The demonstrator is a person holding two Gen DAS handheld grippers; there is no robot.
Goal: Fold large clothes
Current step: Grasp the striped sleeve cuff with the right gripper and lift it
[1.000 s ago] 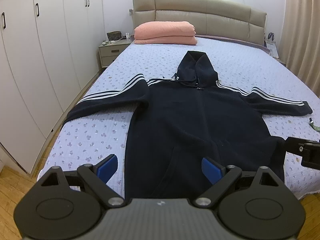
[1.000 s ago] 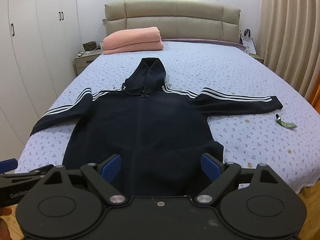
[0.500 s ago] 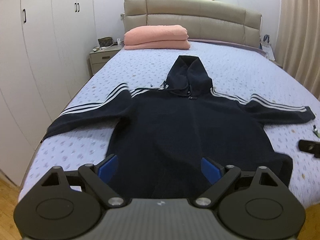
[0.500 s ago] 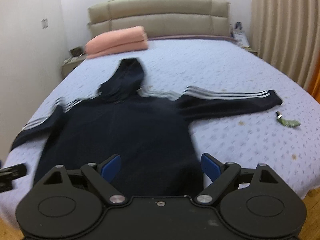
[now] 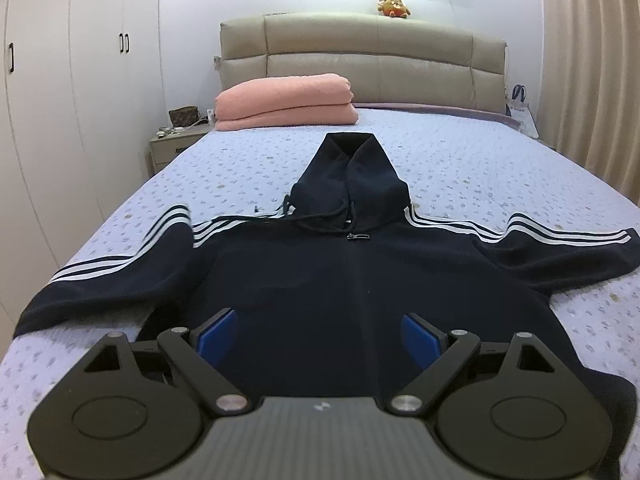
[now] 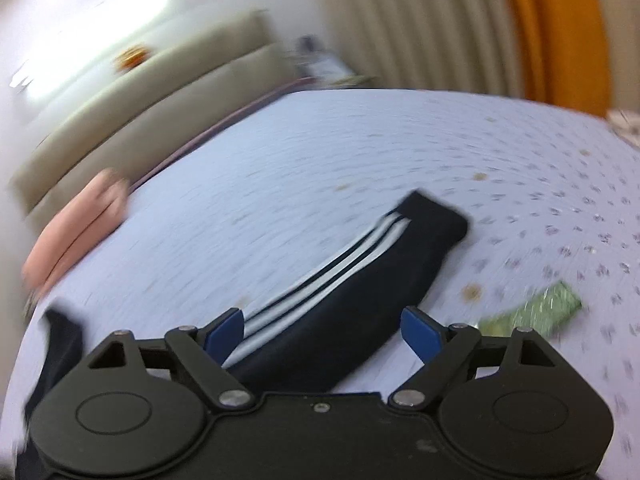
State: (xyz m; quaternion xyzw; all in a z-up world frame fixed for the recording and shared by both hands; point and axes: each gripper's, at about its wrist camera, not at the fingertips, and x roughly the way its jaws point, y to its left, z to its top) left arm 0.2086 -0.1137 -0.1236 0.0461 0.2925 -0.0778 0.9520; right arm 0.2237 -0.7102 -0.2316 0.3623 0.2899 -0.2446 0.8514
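Observation:
A dark navy hoodie (image 5: 320,280) with white sleeve stripes lies flat and face up on the bed (image 5: 500,168), hood toward the headboard, both sleeves spread out. My left gripper (image 5: 320,334) is open and empty, low over the hoodie's lower body. My right gripper (image 6: 322,332) is open and empty, hovering just above the hoodie's right sleeve (image 6: 360,268), whose cuff points away to the upper right. The right wrist view is blurred and tilted.
A folded pink blanket (image 5: 286,102) lies by the beige headboard (image 5: 360,56). A small green wrapper (image 6: 536,312) lies on the bed right of the sleeve. A nightstand (image 5: 176,140) and white wardrobes (image 5: 60,100) stand left, curtains (image 6: 420,28) right.
My left gripper has moved forward and lower over the hoodie's body. My right gripper has swung right and tilted, now over the right sleeve. Both stayed open.

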